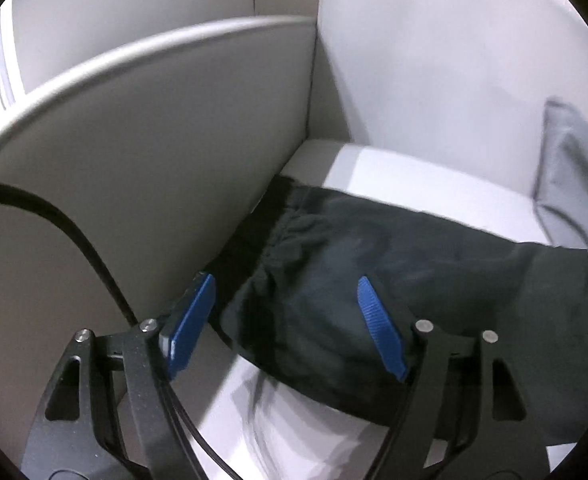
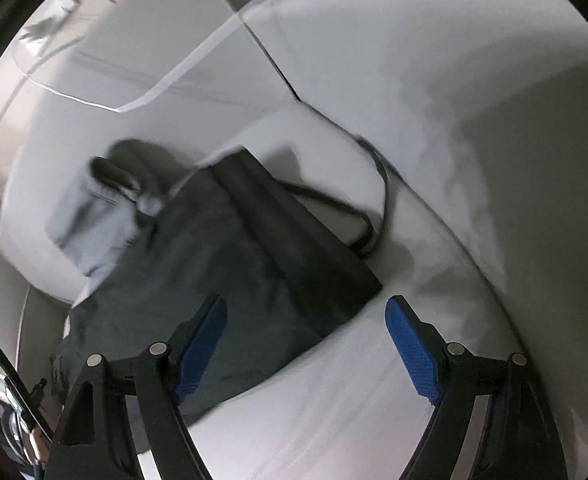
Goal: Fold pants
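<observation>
Dark pants (image 1: 414,248) lie folded on a white table top (image 1: 414,176), their gathered waistband close to the partition. My left gripper (image 1: 285,280) stands open just above the waistband end, one blue pad near the partition, the other over the fabric. In the right wrist view the same pants (image 2: 234,248) appear as a dark folded slab with a square corner. My right gripper (image 2: 307,301) is open above that corner, with nothing pinched between its pads. The picture there is blurred.
A grey partition (image 1: 174,140) walls the table on the left, with a white wall behind. A light grey garment (image 1: 574,184) (image 2: 90,220) lies bunched beyond the pants. A black cable (image 1: 74,232) (image 2: 334,208) trails beside the pants.
</observation>
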`<move>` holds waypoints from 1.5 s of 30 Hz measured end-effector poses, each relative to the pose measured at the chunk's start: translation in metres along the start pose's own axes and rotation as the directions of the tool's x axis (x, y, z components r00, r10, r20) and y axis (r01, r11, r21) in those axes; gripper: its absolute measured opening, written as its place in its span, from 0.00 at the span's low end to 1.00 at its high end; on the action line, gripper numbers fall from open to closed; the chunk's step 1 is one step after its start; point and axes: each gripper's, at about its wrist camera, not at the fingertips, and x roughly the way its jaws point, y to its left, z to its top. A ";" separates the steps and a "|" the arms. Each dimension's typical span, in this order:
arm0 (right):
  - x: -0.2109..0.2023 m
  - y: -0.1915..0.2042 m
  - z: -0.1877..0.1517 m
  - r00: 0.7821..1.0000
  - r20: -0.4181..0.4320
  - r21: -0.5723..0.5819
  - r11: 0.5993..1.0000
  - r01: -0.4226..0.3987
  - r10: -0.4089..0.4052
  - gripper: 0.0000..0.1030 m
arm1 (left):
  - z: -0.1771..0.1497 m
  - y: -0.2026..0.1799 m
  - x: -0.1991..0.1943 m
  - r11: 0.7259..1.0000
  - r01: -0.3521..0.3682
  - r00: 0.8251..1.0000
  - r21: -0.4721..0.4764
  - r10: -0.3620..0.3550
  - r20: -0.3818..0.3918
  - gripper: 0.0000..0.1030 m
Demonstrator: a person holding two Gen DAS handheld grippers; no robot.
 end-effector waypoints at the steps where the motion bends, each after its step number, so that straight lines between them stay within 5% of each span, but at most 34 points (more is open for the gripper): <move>1: 0.006 0.001 0.000 1.000 -0.008 -0.007 1.000 0.000 0.000 0.82 | 0.001 0.000 0.006 1.000 -0.011 1.000 0.010 0.011 -0.012 0.61; 4: 0.025 -0.005 -0.005 0.998 -0.048 0.071 0.997 -0.038 0.041 0.81 | -0.004 -0.002 0.030 0.999 -0.029 0.998 0.044 0.031 -0.060 0.60; 7: 0.029 -0.001 -0.002 0.999 0.000 0.049 0.998 -0.035 0.035 0.77 | -0.013 -0.005 0.044 0.995 -0.048 0.994 0.090 0.056 -0.095 0.51; 9: 0.035 0.003 -0.004 0.995 0.040 0.061 0.994 -0.088 0.086 0.29 | -0.021 -0.010 0.047 0.981 -0.112 0.990 0.155 0.124 -0.069 0.32; 10: 0.040 0.002 -0.004 0.994 0.047 0.067 0.992 -0.102 0.099 0.20 | -0.024 -0.014 0.049 0.969 -0.152 0.984 0.193 0.166 -0.059 0.28; 14: 0.033 0.013 -0.016 0.989 0.140 0.034 0.998 -0.058 0.053 0.14 | -0.036 -0.018 0.044 0.933 -0.227 0.965 0.281 0.253 -0.062 0.17; 17: 0.019 0.016 -0.025 0.983 0.181 0.013 0.999 -0.040 0.037 0.13 | -0.043 -0.009 0.039 0.938 -0.223 0.965 0.264 0.252 -0.079 0.16; 27: -0.011 0.015 -0.063 0.981 0.181 -0.138 0.986 0.099 -0.073 0.15 | -0.044 0.018 0.011 0.973 -0.147 0.979 0.178 0.170 -0.117 0.13; 30: -0.012 0.022 -0.055 0.974 0.126 -0.173 0.963 0.209 -0.189 0.35 | -0.026 -0.002 -0.025 0.987 -0.034 0.998 0.157 0.041 -0.043 0.17; 31: -0.020 0.028 -0.054 0.964 0.150 -0.186 0.951 0.247 -0.221 0.44 | -0.021 -0.011 -0.034 0.986 0.017 1.000 0.165 -0.013 -0.024 0.21; 33: -0.042 0.050 -0.056 0.929 0.236 -0.240 0.909 0.340 -0.285 0.54 | -0.011 -0.034 -0.049 0.973 0.105 0.994 0.204 -0.108 0.006 0.46; 35: -0.067 0.090 -0.057 0.903 0.343 -0.341 0.861 0.378 -0.261 0.66 | -0.003 -0.058 -0.055 0.952 0.192 0.980 0.237 -0.200 0.009 0.53; 37: -0.074 0.135 -0.054 0.926 0.343 -0.443 0.843 0.305 -0.155 0.74 | 0.007 -0.088 -0.054 0.923 0.276 0.959 0.268 -0.283 -0.012 0.53; 41: -0.044 0.240 -0.046 0.979 0.201 -0.601 0.794 0.087 0.046 0.76 | 0.016 -0.149 -0.028 0.865 0.390 0.921 0.316 -0.366 -0.133 0.55; 45: 0.024 0.350 -0.058 0.992 0.004 -0.716 0.693 -0.085 0.125 0.71 | 0.016 -0.180 0.015 0.858 0.367 0.927 0.358 -0.309 -0.210 0.50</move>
